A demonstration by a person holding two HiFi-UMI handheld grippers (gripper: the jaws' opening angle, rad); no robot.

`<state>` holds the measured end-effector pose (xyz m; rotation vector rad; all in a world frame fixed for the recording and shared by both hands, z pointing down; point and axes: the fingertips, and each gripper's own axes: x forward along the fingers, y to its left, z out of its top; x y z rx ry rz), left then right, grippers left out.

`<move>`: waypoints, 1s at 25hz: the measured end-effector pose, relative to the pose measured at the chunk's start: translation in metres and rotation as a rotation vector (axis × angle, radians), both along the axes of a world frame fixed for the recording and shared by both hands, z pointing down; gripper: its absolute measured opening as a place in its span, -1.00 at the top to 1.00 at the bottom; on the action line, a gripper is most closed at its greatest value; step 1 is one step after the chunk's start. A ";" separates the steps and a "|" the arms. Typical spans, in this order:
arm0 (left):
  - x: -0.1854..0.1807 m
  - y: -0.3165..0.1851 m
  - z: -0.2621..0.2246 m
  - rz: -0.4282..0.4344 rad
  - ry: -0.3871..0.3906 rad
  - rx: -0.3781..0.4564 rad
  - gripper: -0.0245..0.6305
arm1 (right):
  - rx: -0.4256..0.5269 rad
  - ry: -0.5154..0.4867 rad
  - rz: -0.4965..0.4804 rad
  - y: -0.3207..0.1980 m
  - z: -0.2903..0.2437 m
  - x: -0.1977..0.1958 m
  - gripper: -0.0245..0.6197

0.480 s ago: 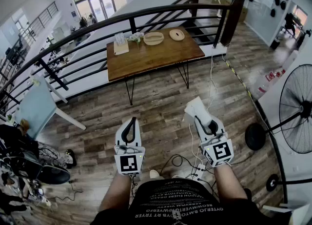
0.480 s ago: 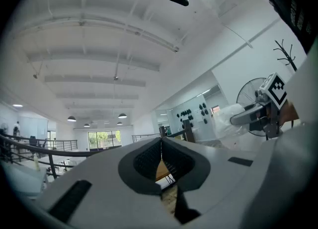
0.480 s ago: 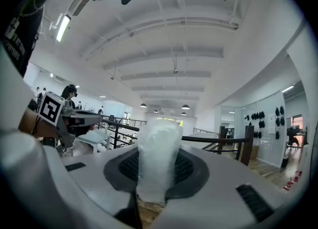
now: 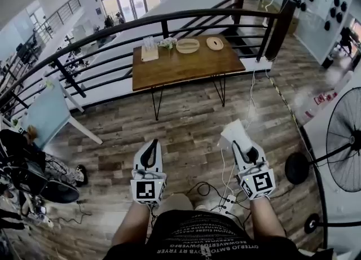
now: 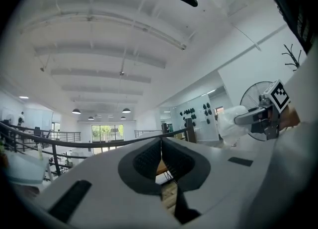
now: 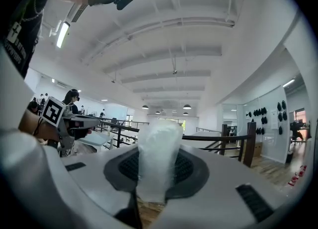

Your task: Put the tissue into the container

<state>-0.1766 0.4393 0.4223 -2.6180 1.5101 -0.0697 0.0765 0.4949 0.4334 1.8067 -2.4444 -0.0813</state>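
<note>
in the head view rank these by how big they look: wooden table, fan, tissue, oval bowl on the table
1. wooden table
2. fan, though the frame edge cuts it off
3. tissue and oval bowl look about alike; the tissue is nearer the camera, so no firm ranking

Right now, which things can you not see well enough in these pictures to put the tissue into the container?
- Head view: the things on the far table are too small, so I cannot tell which one is the container.
- Right gripper view: the tissue, clamped in the right gripper, blocks the middle of the view ahead.
- Left gripper view: the shut left gripper hides nearly all of the table.
</note>
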 end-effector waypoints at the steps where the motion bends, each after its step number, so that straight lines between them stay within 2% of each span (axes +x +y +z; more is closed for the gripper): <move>1: 0.000 -0.001 0.000 0.001 -0.007 0.003 0.84 | -0.002 -0.002 0.001 -0.002 0.001 0.002 0.60; 7: -0.002 -0.031 0.011 -0.037 -0.046 -0.002 0.84 | -0.012 0.013 0.002 -0.026 0.010 0.009 0.60; 13: 0.005 -0.078 0.018 -0.013 -0.061 -0.006 0.84 | -0.017 -0.003 0.018 -0.074 0.018 0.010 0.60; 25: -0.007 -0.193 0.020 -0.037 -0.038 0.011 0.84 | -0.024 0.004 -0.002 -0.191 0.015 -0.011 0.60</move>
